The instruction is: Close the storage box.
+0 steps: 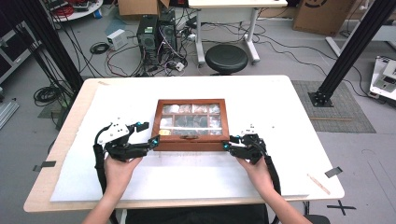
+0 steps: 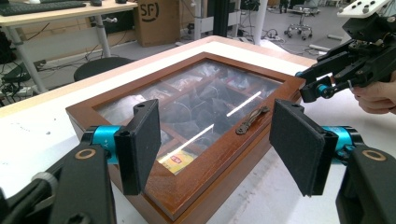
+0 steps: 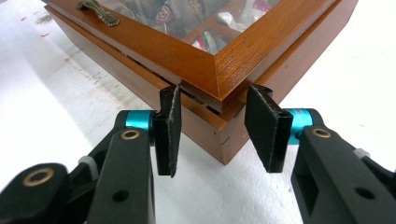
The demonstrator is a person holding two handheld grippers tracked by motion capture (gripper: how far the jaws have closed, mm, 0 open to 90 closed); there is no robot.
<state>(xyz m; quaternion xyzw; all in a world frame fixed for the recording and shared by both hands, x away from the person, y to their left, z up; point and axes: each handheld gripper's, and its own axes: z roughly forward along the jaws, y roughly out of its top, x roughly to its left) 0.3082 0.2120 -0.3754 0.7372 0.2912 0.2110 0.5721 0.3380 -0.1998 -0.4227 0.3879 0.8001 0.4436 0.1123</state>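
Observation:
A brown wooden box point(image 1: 191, 123) with a glass lid and a brass handle point(image 2: 252, 120) sits shut in the middle of the white table top. Packets lie in its compartments under the glass. My left gripper point(image 1: 149, 133) is at the box's front left corner point(image 2: 187, 191), jaws wide open on either side of it and touching nothing. My right gripper point(image 1: 229, 141) is at the front right corner point(image 3: 219, 93). That corner sits between its pads point(image 3: 170, 126), whose tips stand right at the two faces without a clear squeeze. The right gripper point(image 2: 317, 88) also appears across the box in the left gripper view.
The white sheet point(image 1: 280, 107) covers most of the table, with bare room on all sides of the box. Beyond the far edge are a black stool point(image 1: 226, 58), computer towers point(image 1: 156, 30) with loose cables, and black frame posts point(image 1: 348, 51).

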